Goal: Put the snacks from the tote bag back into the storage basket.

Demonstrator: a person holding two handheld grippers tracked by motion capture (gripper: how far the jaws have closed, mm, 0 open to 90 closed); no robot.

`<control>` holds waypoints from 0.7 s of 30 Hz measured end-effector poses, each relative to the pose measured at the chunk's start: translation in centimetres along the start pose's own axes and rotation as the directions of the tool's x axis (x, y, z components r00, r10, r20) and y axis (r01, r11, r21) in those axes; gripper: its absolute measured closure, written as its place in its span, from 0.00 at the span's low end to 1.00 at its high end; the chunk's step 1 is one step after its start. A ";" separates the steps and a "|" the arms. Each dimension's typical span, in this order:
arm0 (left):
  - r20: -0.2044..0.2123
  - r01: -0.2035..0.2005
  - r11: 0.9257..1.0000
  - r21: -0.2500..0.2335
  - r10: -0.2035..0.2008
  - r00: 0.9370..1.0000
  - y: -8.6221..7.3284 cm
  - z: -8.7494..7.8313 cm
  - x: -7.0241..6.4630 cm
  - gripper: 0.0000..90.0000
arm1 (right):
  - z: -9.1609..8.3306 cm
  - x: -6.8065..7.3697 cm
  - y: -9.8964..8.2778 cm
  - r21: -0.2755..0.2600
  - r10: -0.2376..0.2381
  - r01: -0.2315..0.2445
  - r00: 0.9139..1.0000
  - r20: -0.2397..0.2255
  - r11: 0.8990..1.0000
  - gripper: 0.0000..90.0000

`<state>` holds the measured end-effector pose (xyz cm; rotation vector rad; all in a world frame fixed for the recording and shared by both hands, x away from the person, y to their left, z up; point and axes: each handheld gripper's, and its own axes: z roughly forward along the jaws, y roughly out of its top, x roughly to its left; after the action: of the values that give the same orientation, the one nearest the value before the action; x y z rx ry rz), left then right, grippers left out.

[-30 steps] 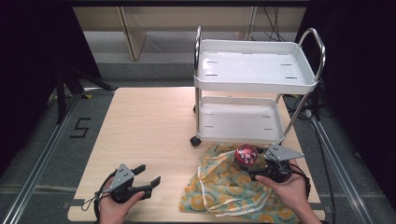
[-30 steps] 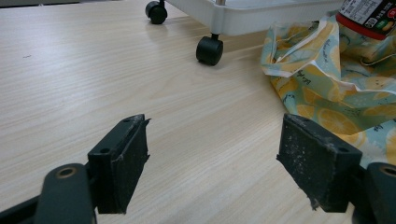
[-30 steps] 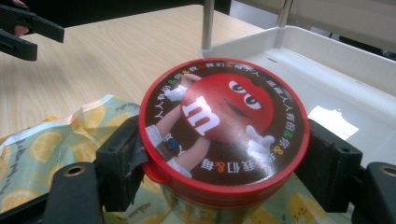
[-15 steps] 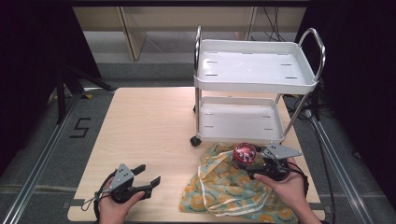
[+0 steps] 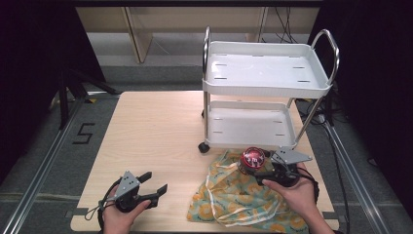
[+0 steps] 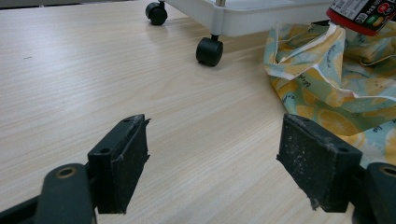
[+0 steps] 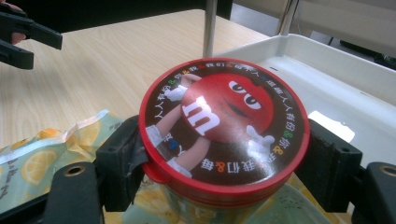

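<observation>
Each black hand-held gripper (image 5: 152,189) carries a grey three-cornered plate.

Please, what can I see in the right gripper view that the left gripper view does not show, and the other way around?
Right gripper view alone: the red lid's cartoon face, clamped between its black jaws, and the cart's lower tray. Left gripper view alone: two black cart wheels and its own open jaws over bare table. Both share the candy jar, the lemon-print cloth and the wooden tabletop.

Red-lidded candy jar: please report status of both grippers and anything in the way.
Right gripper shut on red-lidded candy jar, above yellow lemon-print cloth bag. Left gripper open, holding nothing. White two-shelf cart close ahead.
</observation>
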<state>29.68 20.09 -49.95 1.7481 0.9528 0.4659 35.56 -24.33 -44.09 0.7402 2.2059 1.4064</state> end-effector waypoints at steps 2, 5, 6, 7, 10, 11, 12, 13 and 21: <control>0.000 0.000 1.000 -0.001 0.000 1.000 0.0 0.0 0.0 0.26 | 0.0 0.0 0.0 0.006 0.008 -0.008 1.000 -0.004 1.000 0.29; 0.000 0.000 1.000 -0.001 0.000 1.000 0.0 0.0 0.0 0.26 | 0.0 0.0 0.2 0.013 0.006 -0.006 1.000 -0.020 1.000 0.29; 0.000 -0.001 1.000 0.000 0.001 1.000 0.0 0.0 0.0 0.26 | 0.0 0.1 0.3 0.023 0.017 -0.016 1.000 -0.016 1.000 0.29; 0.000 -0.002 1.000 0.000 0.002 1.000 0.0 0.0 0.0 0.26 | 0.0 0.1 0.4 0.022 0.019 -0.019 1.000 -0.013 1.000 0.29; 0.001 -0.005 1.000 0.001 0.005 1.000 0.0 0.0 0.0 0.26 | 0.1 0.0 0.5 0.017 0.003 -0.003 1.000 -0.015 1.000 0.29; 0.001 -0.004 1.000 0.000 0.004 1.000 0.0 0.0 0.0 0.26 | 0.2 0.0 0.6 0.010 0.002 -0.002 1.000 -0.013 1.000 0.29; 0.000 -0.003 1.000 0.001 0.003 1.000 0.0 0.0 0.0 0.26 | 0.3 0.1 0.6 0.008 0.007 -0.007 1.000 -0.017 1.000 0.29; 0.000 -0.003 1.000 0.001 0.003 1.000 0.0 0.0 0.0 0.26 | 0.3 0.1 0.6 0.008 0.007 -0.007 1.000 -0.017 1.000 0.29; 0.001 0.001 1.000 0.000 -0.001 1.000 0.0 0.0 0.0 0.26 | 0.4 0.0 0.8 0.011 0.004 -0.004 1.000 -0.012 1.000 0.29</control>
<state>29.68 20.08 -49.95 1.7474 0.9528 0.4646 35.97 -23.78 -43.51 0.7422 2.2247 1.4054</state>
